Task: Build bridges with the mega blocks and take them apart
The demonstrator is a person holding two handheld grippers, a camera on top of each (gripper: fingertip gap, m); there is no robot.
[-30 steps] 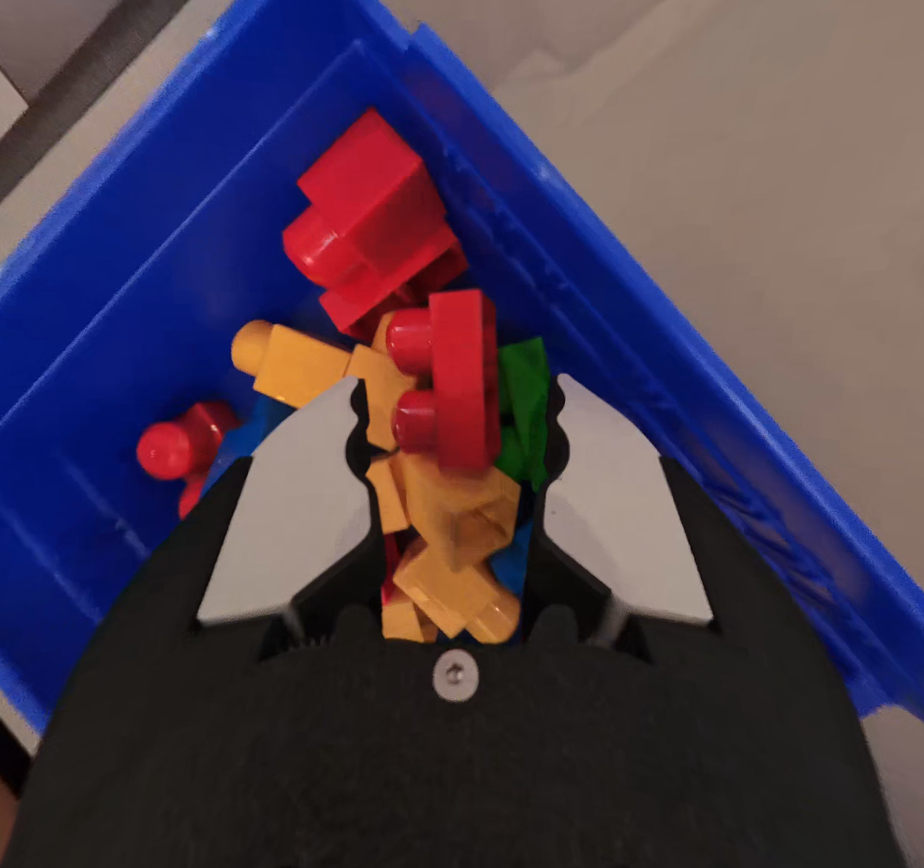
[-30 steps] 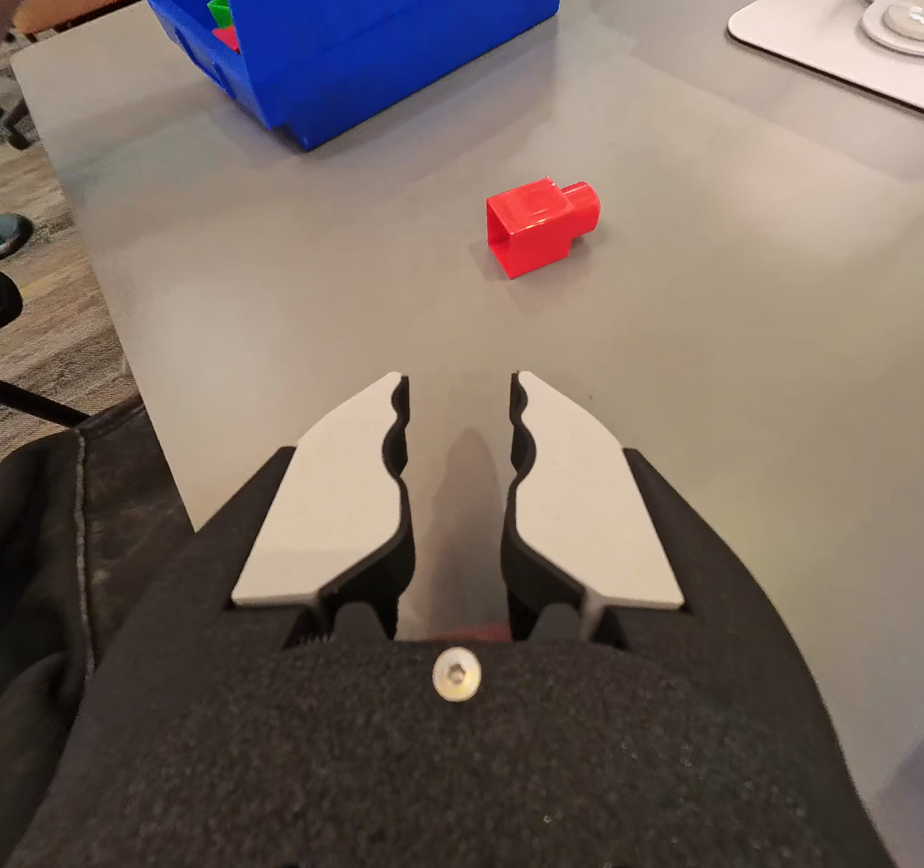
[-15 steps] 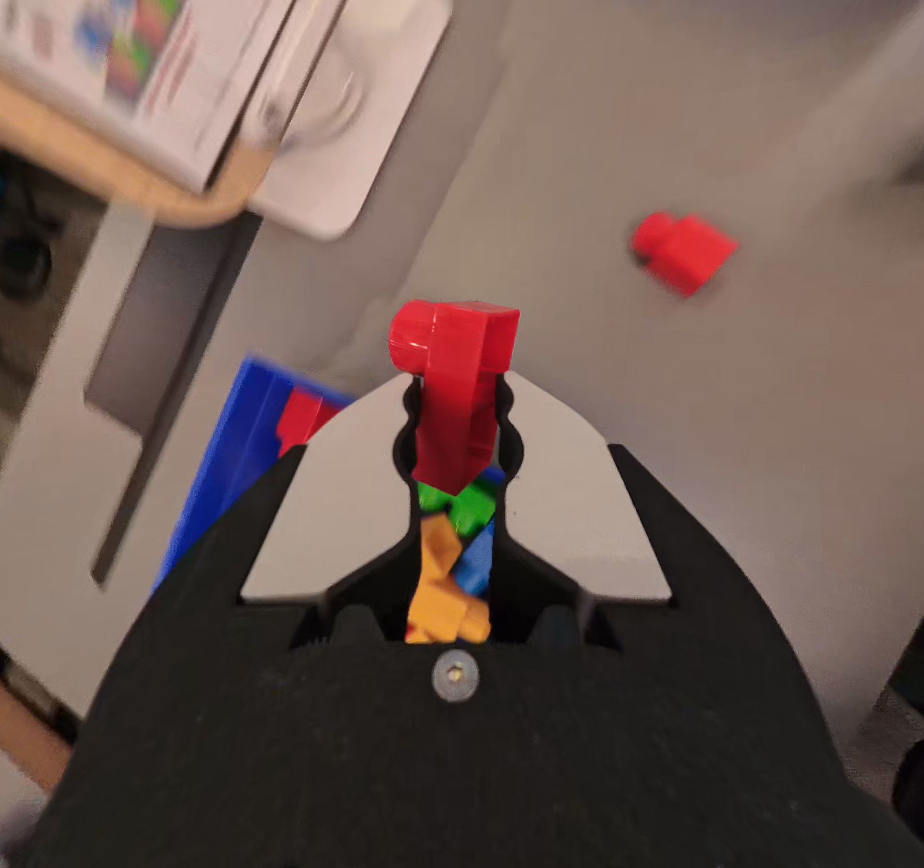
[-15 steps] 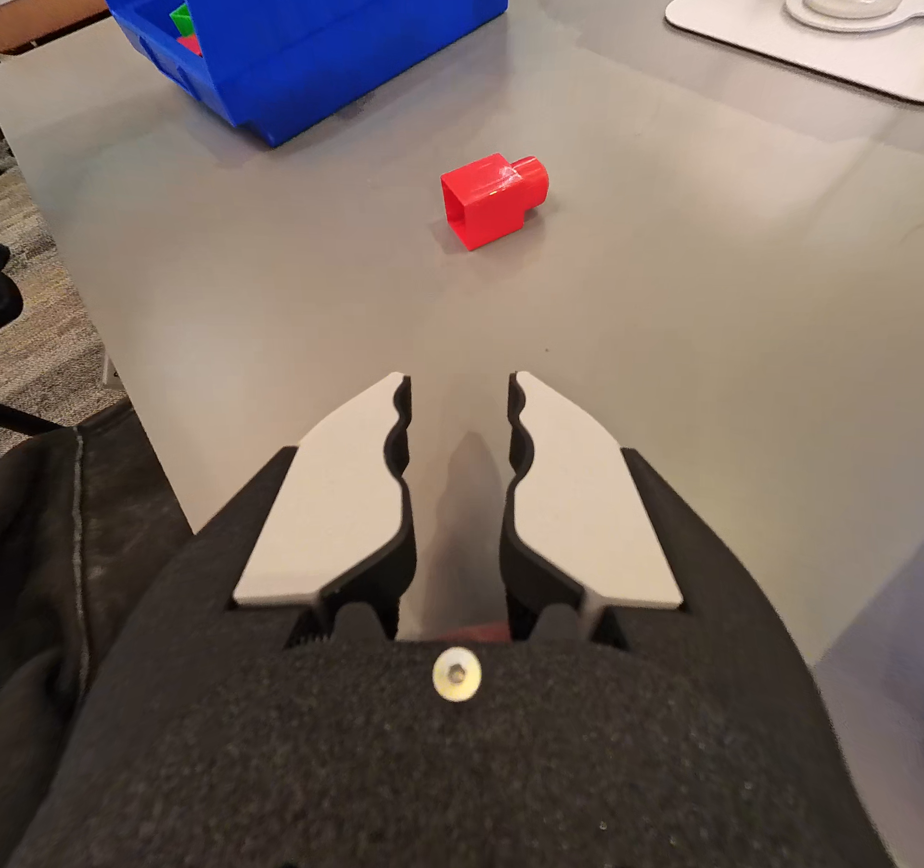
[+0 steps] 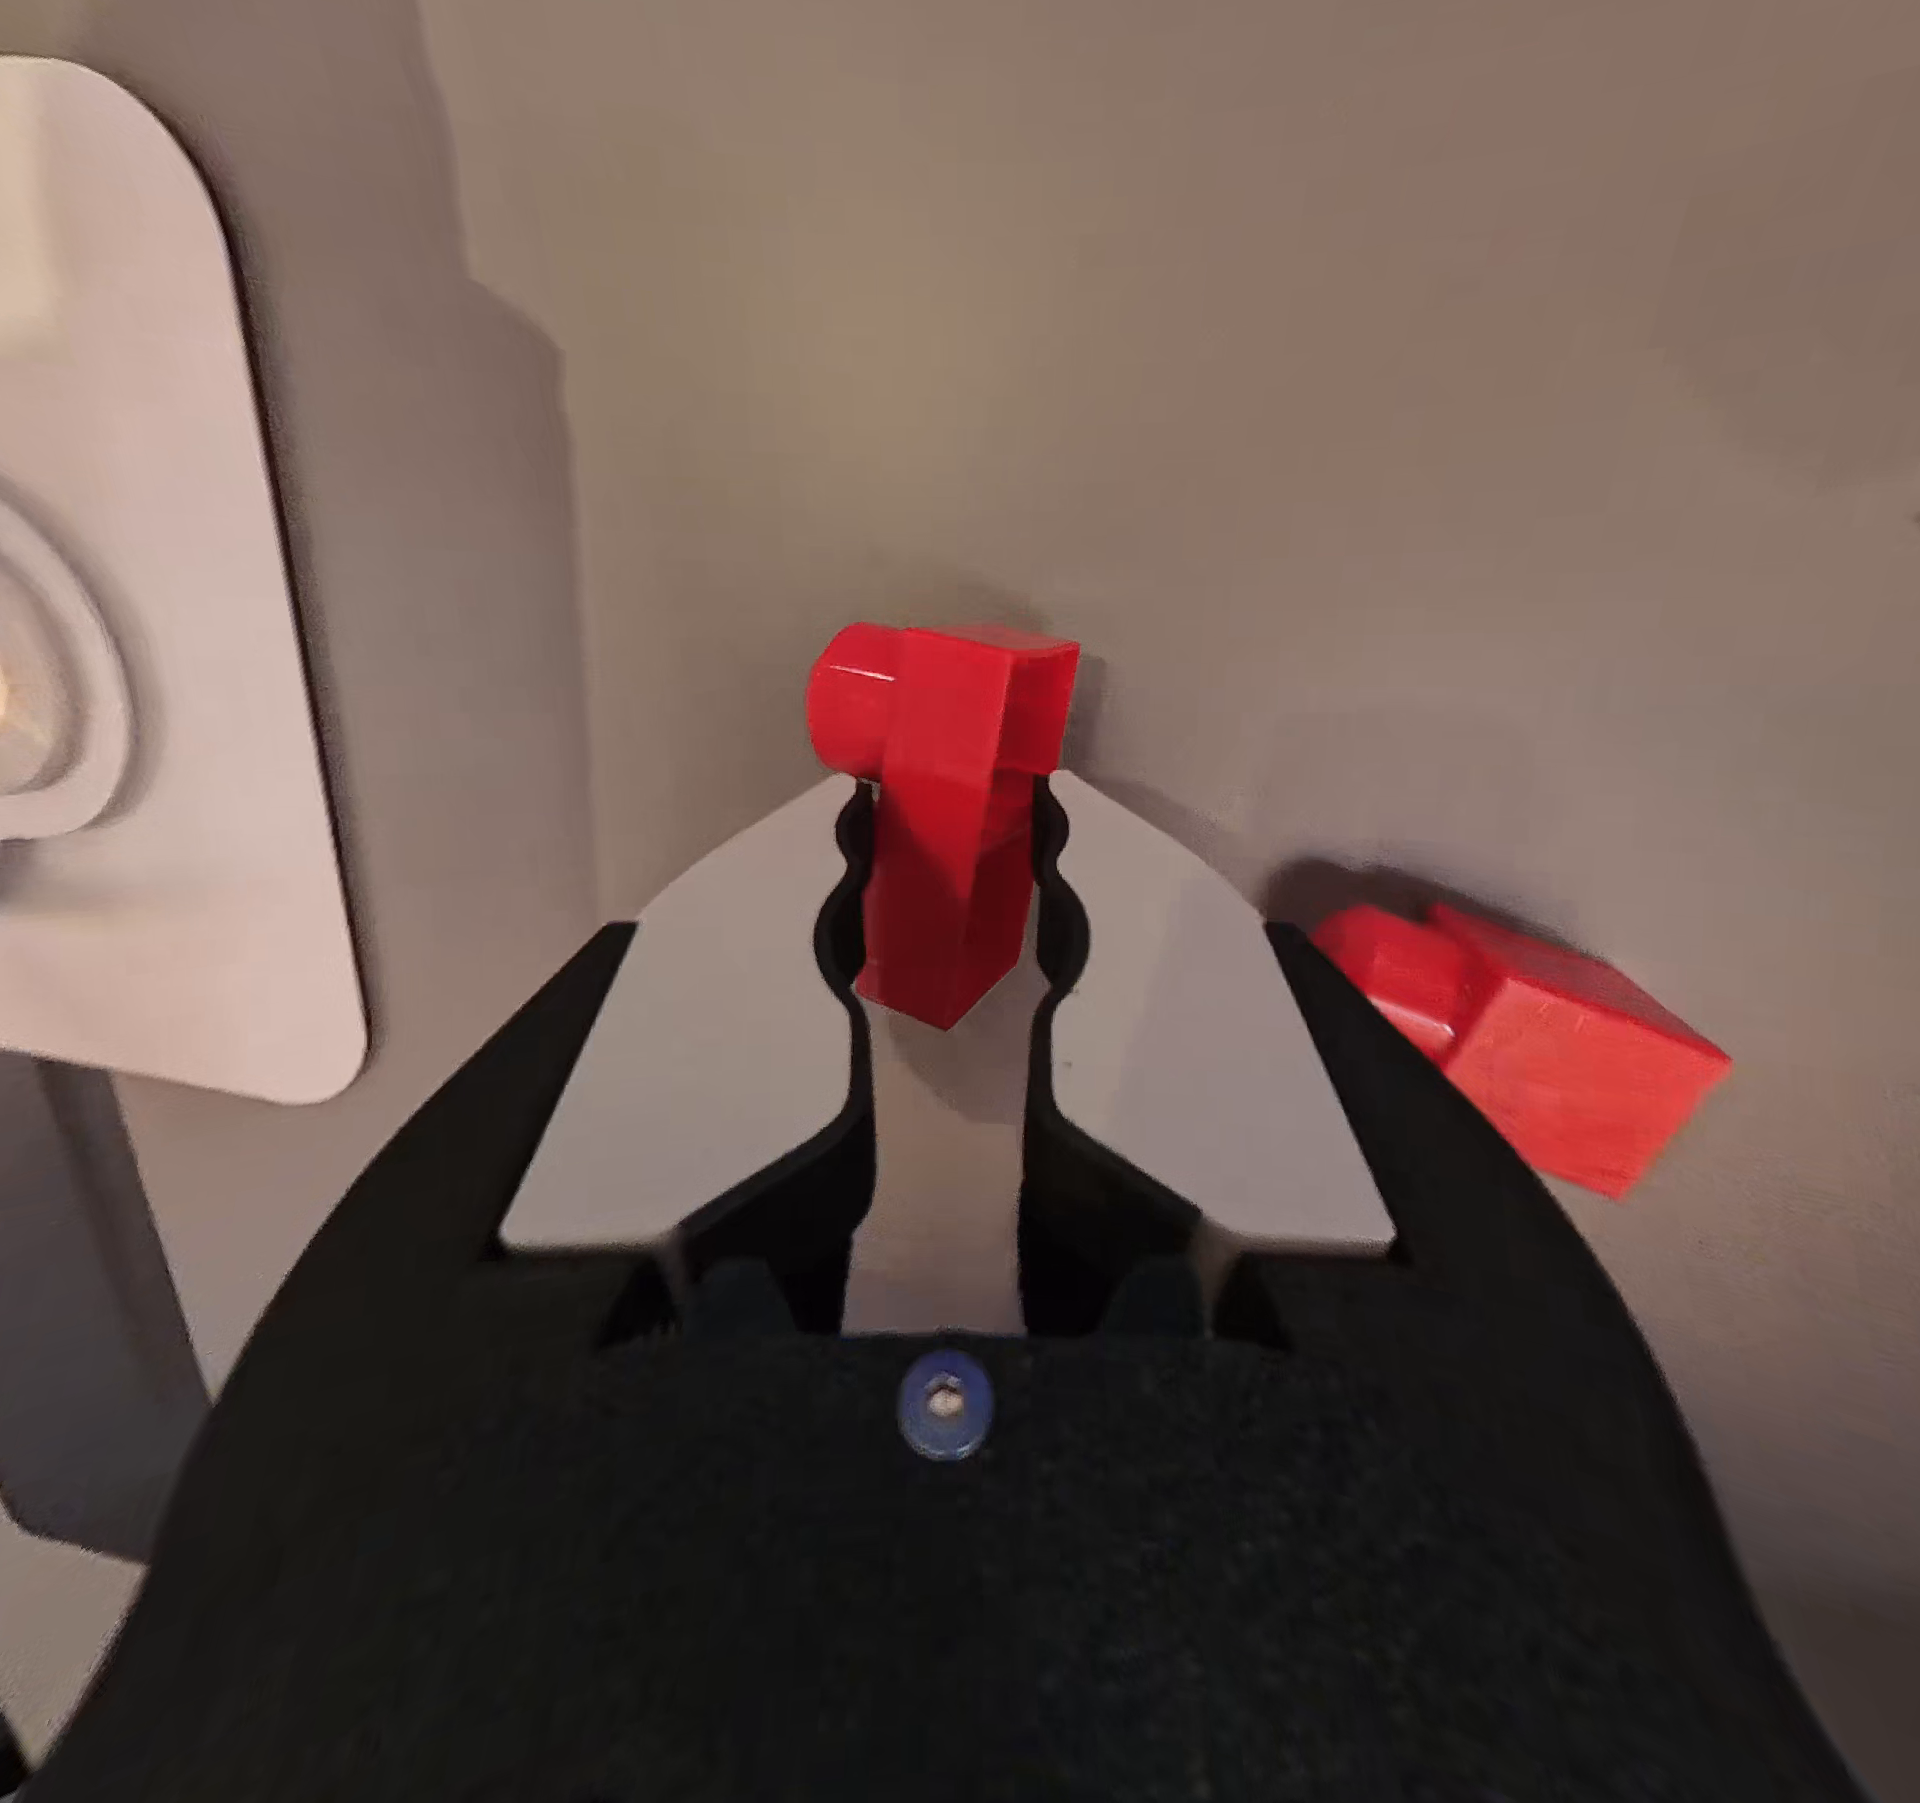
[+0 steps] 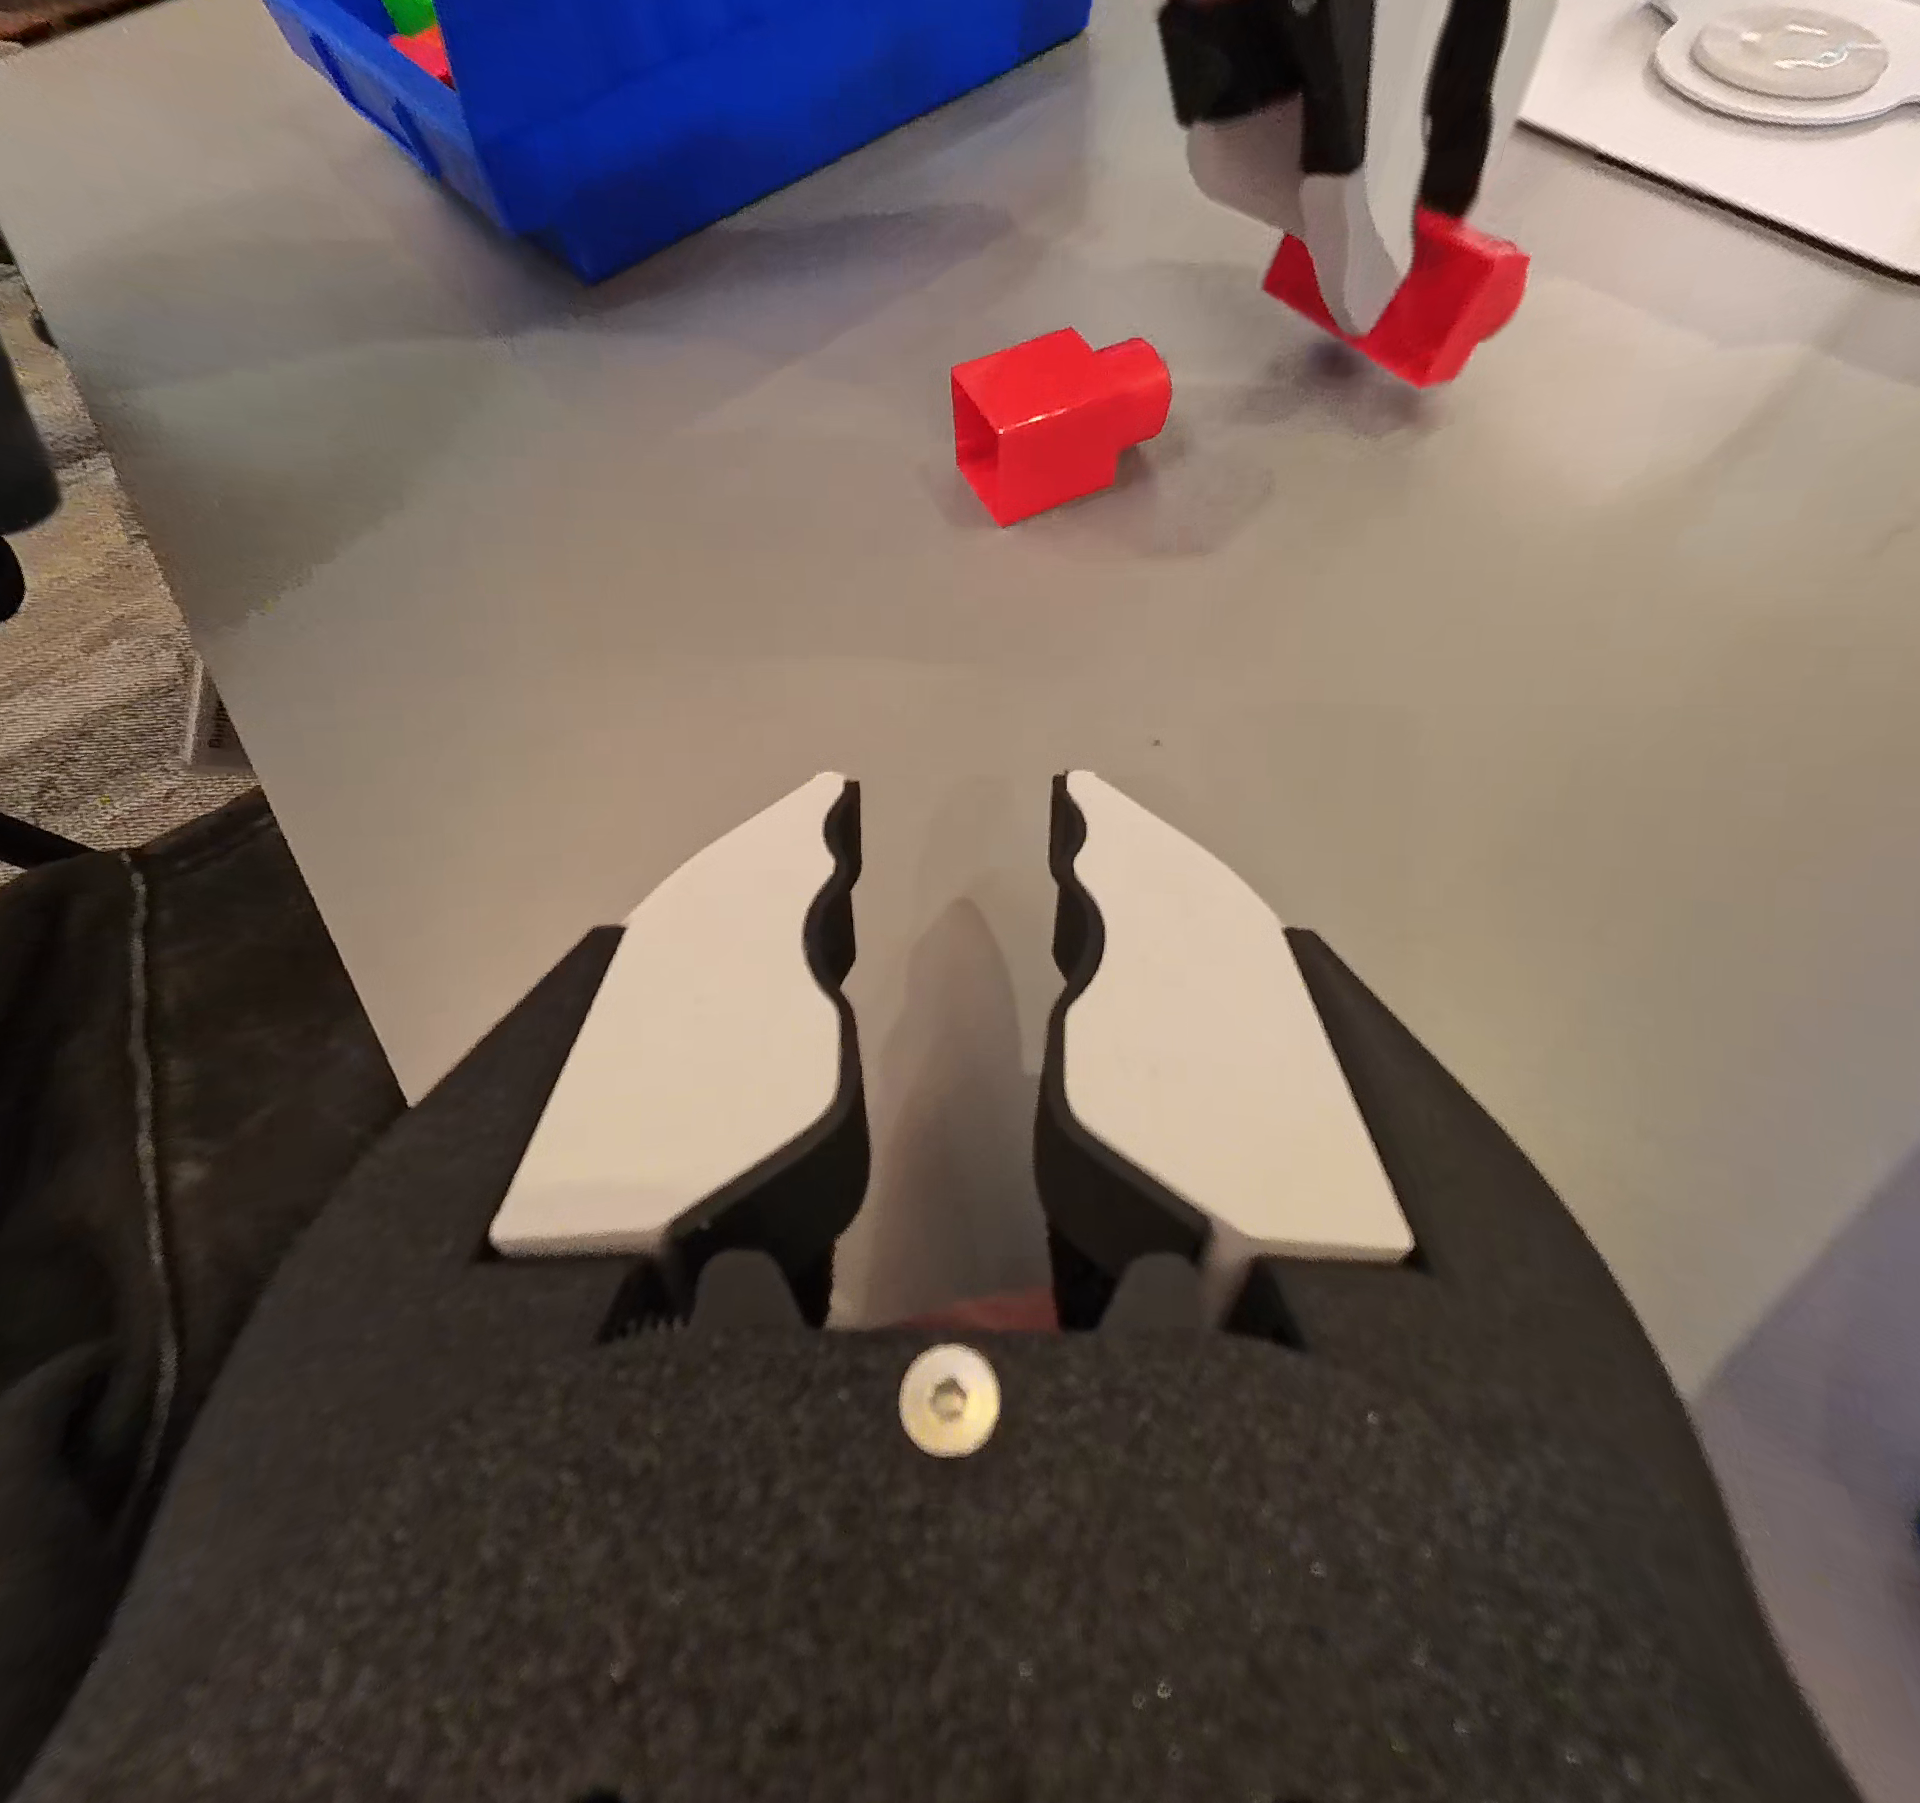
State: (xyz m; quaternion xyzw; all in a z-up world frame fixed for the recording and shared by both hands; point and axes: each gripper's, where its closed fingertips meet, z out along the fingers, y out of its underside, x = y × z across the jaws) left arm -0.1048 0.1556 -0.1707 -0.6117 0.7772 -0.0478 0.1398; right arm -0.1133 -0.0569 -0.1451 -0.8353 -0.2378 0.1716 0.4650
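My left gripper [image 5: 948,797] is shut on a red two-stud block [image 5: 940,818] and holds it just above the grey table. It also shows in the right wrist view [image 6: 1361,299], with the held block [image 6: 1439,299] low over the table. A single-stud red block [image 6: 1055,423] lies on its side on the table, also seen at the right of the left wrist view [image 5: 1538,1047]. My right gripper [image 6: 956,792] is open and empty, hovering over the near part of the table.
A blue bin [image 6: 727,60] with green and red blocks stands at the back left. A white mat [image 6: 1714,91] with a round white object lies at the back right, also in the left wrist view [image 5: 156,610]. The table edge and a dark cloth [image 6: 135,1130] are at left. The tips of one gripper are about 20 cm away from the tips of the other.
My left gripper closed on the red two-stud block in the bin, lifted it out and carried it down near the lying red block. The right gripper stayed open and barely shifted.
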